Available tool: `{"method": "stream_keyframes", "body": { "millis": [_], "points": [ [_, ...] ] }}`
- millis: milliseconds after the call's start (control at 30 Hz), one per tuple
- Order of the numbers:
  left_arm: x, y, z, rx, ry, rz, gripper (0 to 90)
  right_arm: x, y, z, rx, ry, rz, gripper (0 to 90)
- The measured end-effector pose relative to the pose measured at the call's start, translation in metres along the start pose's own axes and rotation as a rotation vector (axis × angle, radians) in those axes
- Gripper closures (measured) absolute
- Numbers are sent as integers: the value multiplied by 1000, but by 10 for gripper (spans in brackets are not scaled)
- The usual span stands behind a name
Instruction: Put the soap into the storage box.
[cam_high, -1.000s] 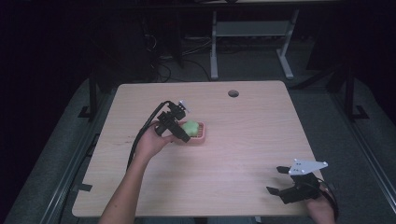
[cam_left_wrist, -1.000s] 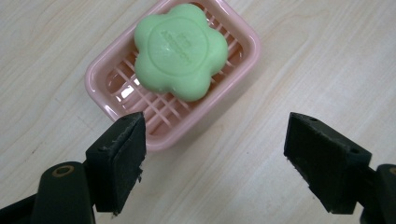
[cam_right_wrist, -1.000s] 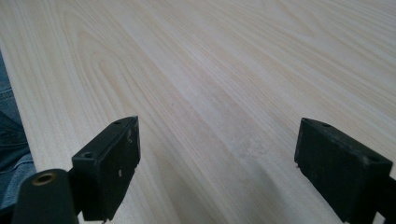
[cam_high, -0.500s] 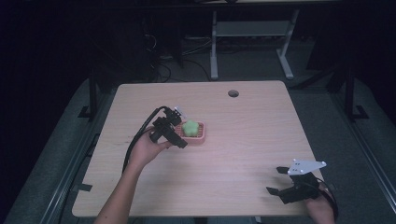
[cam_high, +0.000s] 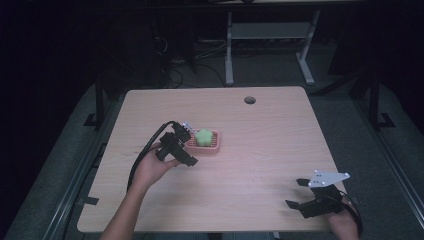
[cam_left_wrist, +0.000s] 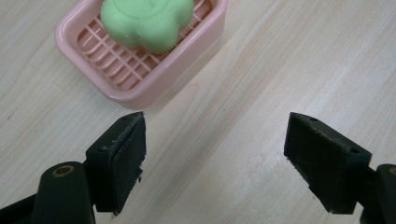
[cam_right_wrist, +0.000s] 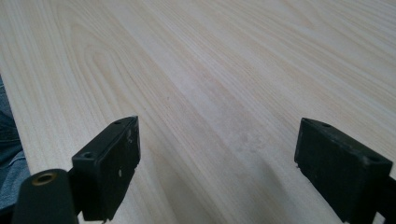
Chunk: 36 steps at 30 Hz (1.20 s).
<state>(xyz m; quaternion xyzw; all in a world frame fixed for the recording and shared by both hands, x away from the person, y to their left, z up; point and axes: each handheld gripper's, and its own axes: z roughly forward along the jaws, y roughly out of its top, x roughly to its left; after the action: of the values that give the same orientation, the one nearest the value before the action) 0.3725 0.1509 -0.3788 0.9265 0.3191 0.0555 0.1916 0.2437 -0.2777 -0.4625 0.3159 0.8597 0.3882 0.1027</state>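
A pink slatted soap dish (cam_high: 214, 145) sits left of the table's middle, with a green flower-shaped soap (cam_high: 203, 136) lying in it. My left gripper (cam_high: 186, 148) hovers just to the near-left of the dish, open and holding nothing. In the left gripper view the dish (cam_left_wrist: 140, 88) and the soap (cam_left_wrist: 147, 21) lie beyond the left fingertip, and the left gripper (cam_left_wrist: 217, 126) has bare wood between its jaws. My right gripper (cam_high: 296, 194) rests open at the near right corner. In the right gripper view, the right gripper (cam_right_wrist: 217, 126) spans bare wood.
The light wooden table (cam_high: 270, 145) has a round cable hole (cam_high: 249, 100) near its far edge. A cable (cam_high: 145, 152) trails from the left gripper along the forearm. Dark floor and desk legs lie beyond the table.
My left gripper has drawn back from above the dish toward the near-left, leaving the soap in the dish. The right gripper has stayed still.
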Motion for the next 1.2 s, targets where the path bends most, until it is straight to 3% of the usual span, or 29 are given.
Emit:
{"method": "stream_keyframes", "body": {
  "millis": [733,1200],
  "points": [
    [-16,-35,-3,-20,-2,16,211,-1,-1,1,8,-5,9,138],
    [-20,-62,0,-23,-4,-11,210,-1,-2,2,10,-7,11,138]
  ]
}}
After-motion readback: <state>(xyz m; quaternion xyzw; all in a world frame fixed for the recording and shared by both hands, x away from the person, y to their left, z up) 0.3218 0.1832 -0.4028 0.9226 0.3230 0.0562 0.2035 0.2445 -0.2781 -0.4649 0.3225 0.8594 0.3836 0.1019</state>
